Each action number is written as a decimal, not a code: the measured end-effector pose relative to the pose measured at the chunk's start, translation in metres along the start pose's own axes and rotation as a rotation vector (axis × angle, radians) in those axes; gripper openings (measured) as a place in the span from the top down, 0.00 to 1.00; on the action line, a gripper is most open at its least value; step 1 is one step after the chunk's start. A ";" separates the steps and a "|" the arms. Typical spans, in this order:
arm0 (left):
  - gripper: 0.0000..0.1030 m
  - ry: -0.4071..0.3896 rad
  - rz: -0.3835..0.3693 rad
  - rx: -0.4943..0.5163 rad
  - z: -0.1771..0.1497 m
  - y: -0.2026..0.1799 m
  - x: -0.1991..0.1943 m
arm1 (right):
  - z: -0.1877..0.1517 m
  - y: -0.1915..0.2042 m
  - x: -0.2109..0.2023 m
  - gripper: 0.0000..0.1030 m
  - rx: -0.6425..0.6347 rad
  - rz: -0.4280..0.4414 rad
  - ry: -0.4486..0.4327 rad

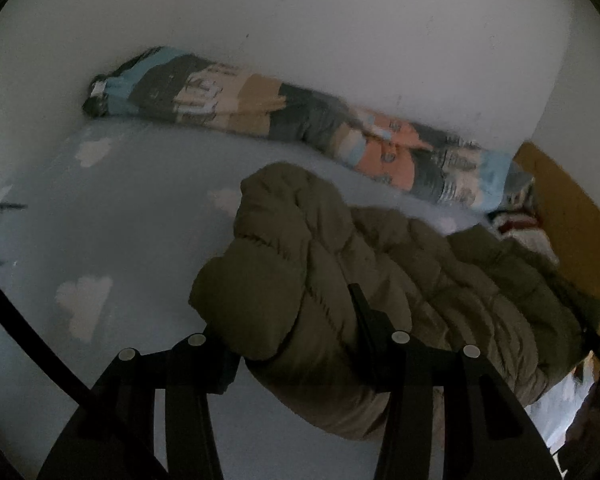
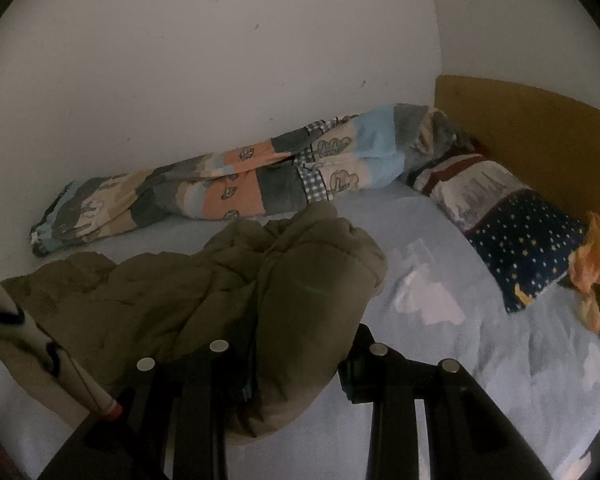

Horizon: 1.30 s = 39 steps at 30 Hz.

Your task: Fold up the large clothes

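An olive-green quilted puffer jacket [image 1: 380,280] lies bunched on a pale blue bed sheet with white clouds [image 1: 100,220]. My left gripper [image 1: 296,328] is shut on a thick fold of the jacket and holds it a little above the sheet. The jacket also shows in the right wrist view [image 2: 228,288]. My right gripper [image 2: 292,344] is shut on another bulky fold of it, with the fabric bulging between the black fingers [image 2: 364,344]. The rest of the jacket trails between the two grippers.
A rolled patchwork duvet [image 2: 228,184] lies along the white wall. A star-patterned pillow [image 2: 520,248] and an orange cloth [image 2: 596,276] lie by the yellow-brown headboard [image 2: 540,128]. A white pole with a cord [image 2: 32,340] stands at the left.
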<state>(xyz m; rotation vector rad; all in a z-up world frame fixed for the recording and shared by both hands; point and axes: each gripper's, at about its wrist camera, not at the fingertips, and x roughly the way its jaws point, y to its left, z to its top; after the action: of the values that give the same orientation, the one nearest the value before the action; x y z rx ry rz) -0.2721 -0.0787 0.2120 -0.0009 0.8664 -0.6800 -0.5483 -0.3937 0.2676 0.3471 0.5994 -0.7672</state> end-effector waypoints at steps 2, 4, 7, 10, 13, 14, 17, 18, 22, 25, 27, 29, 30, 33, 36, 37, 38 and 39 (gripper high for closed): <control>0.54 0.045 0.022 -0.012 -0.020 0.007 0.002 | -0.015 0.003 -0.009 0.68 0.009 -0.004 0.022; 0.54 0.106 0.029 -0.067 -0.037 0.017 0.010 | -0.035 0.001 -0.014 0.68 0.051 -0.007 0.073; 0.48 0.215 0.007 -0.192 -0.059 0.042 0.025 | -0.063 -0.012 -0.006 0.67 0.143 -0.009 0.188; 0.38 0.315 -0.047 -0.384 -0.080 0.078 0.037 | -0.087 -0.035 0.010 0.66 0.264 0.007 0.319; 0.37 0.335 -0.151 -0.579 -0.096 0.115 0.029 | -0.110 -0.066 0.019 0.56 0.443 0.067 0.430; 0.37 0.328 -0.175 -0.624 -0.097 0.126 0.025 | -0.117 -0.074 0.019 0.52 0.495 0.091 0.453; 0.37 0.228 -0.102 -0.708 -0.099 0.158 -0.006 | -0.137 -0.106 0.002 0.37 0.689 0.154 0.475; 0.37 0.172 -0.062 -0.713 -0.096 0.167 -0.019 | -0.143 -0.114 -0.006 0.35 0.727 0.155 0.468; 0.37 0.013 0.068 -0.549 -0.072 0.151 -0.051 | -0.147 -0.138 -0.047 0.35 0.748 0.018 0.363; 0.37 -0.021 0.066 -0.321 -0.055 0.092 -0.048 | -0.119 -0.122 -0.060 0.38 0.587 -0.006 0.238; 0.36 -0.012 0.050 -0.160 -0.047 0.048 -0.035 | -0.093 -0.089 -0.057 0.45 0.410 0.035 0.172; 0.35 -0.005 0.035 -0.019 -0.046 0.004 -0.022 | -0.081 -0.052 -0.043 0.53 0.277 0.087 0.161; 0.35 0.009 0.022 0.046 -0.047 -0.019 -0.014 | -0.076 -0.031 -0.032 0.56 0.211 0.121 0.171; 0.35 0.074 -0.022 0.186 -0.054 -0.071 0.022 | -0.067 0.014 0.005 0.57 0.064 0.127 0.208; 0.35 0.149 -0.004 0.269 -0.063 -0.098 0.063 | -0.064 0.040 0.046 0.57 -0.040 0.097 0.251; 0.35 0.182 0.020 0.280 -0.066 -0.099 0.076 | -0.066 0.043 0.059 0.57 -0.061 0.081 0.274; 0.33 0.210 0.039 0.282 -0.068 -0.097 0.085 | -0.069 0.044 0.070 0.57 -0.068 0.073 0.295; 0.32 0.227 0.050 0.283 -0.067 -0.097 0.092 | -0.074 0.043 0.082 0.57 -0.064 0.075 0.326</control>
<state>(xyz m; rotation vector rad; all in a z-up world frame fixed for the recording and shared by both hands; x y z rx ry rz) -0.3309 -0.1884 0.1289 0.3567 0.9774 -0.7608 -0.4984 -0.3725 0.1622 0.4366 0.9100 -0.6217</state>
